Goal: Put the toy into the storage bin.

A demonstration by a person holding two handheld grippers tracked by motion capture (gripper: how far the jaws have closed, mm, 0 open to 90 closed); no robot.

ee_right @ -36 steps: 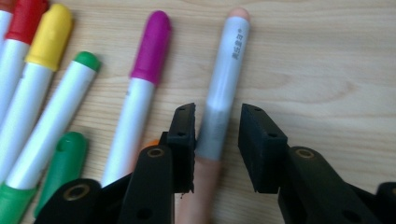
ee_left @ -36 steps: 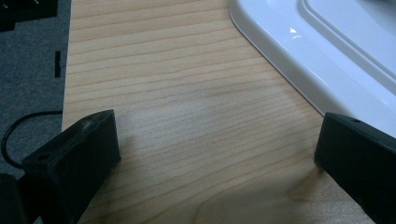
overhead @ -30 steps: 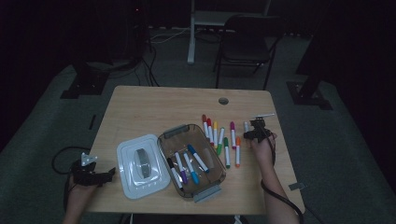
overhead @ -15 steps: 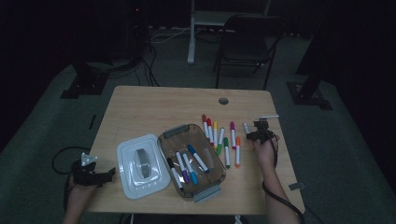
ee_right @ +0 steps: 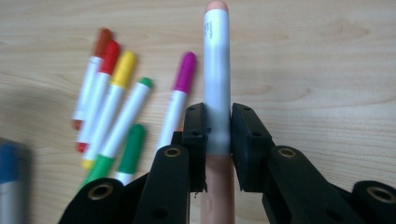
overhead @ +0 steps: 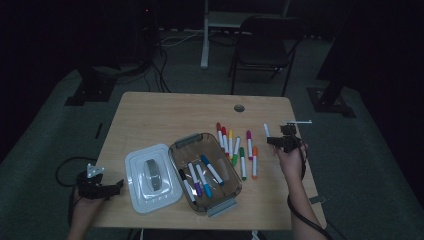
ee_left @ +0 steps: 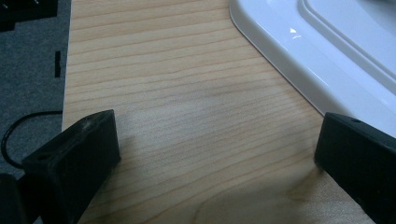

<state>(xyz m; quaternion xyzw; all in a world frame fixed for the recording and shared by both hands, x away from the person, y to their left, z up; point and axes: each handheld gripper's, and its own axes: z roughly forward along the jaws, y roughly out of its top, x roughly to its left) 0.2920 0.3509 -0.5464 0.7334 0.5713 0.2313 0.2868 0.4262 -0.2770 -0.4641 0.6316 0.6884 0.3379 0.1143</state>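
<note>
Got the pale marker [ee_right: 217, 70] pinched in my right gripper [ee_right: 217, 140], near the worktop's right edge, long axis along the fingers. Box [overhead: 205, 170] sits off toward the left edge. Left gripper [ee_left: 217, 154] spread, idle.

Counting from above: six markers [overhead: 235, 146] lie loose in a row on the table [overhead: 170, 117], with red, yellow, green, magenta and orange caps among them. Four more markers [overhead: 200, 177] lie inside the one clear plastic box [overhead: 220, 200]. One peach-capped marker [ee_right: 216, 70] is apart from both groups. One white lid [overhead: 135, 195] lies beside the box. Two grippers: one left gripper [overhead: 102, 187], one right gripper [overhead: 282, 141]. One chair [overhead: 262, 47] behind the table.
</note>
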